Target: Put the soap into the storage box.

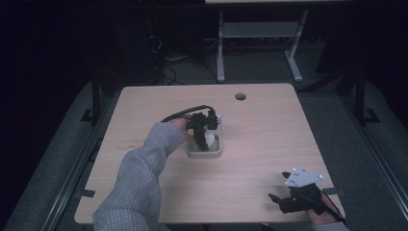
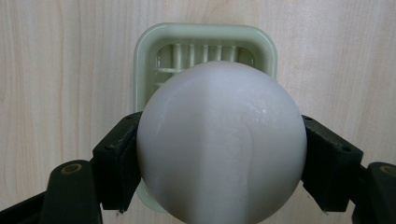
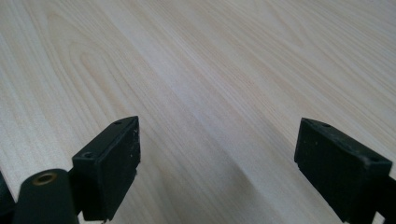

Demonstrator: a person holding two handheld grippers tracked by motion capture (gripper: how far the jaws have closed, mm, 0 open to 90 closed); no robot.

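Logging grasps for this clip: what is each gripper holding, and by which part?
The left gripper clamps a white egg-shaped object across its sides, above the green tray. The right gripper is open, holding nothing.

Left tongs [image 1: 206, 137] pointing down mid-table, jaws clamped; right tongs [image 1: 275, 198] low, jaws wide apart.

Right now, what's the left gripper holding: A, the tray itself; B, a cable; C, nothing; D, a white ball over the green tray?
D: the left gripper has its jaws pressed on both sides of the white ball, with the green tray beneath it.
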